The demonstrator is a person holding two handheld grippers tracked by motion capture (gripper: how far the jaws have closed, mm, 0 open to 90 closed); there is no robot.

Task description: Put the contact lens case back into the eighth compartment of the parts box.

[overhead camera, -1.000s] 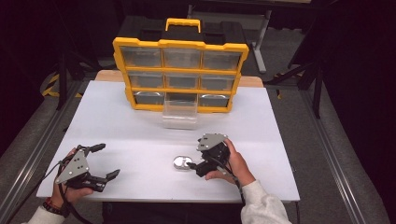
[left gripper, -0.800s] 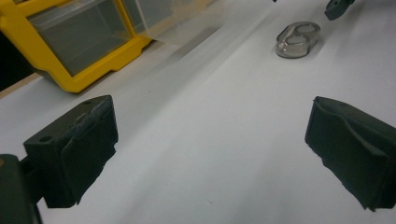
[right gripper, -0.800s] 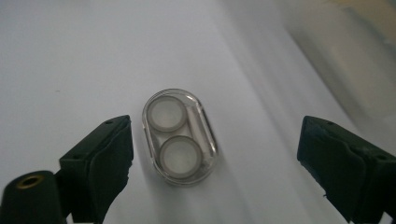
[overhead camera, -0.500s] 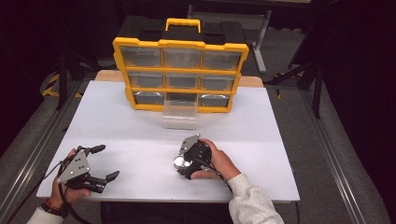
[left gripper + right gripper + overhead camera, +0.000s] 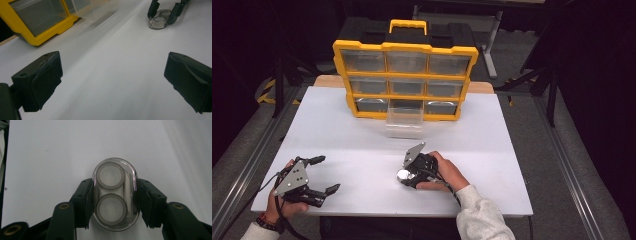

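The high view looks forward and down from above the near edge of the white rectangular table [image 5: 362, 150], facing the yellow plastic 9-drawer organiser [image 5: 404, 80] at its far side. The left gripper view skims low across the table, catching 1 organiser [image 5: 37, 25] corner. The right gripper view looks straight down, close above the table [image 5: 50, 150].

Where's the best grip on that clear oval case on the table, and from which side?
Grip the clear oval case across its narrow width, on the two long flat sides, coming down from above. It lies flat on the table, and its rounded ends would likely slip. The right gripper, jaws having just closed, already clamps it that way, pads on both long sides.
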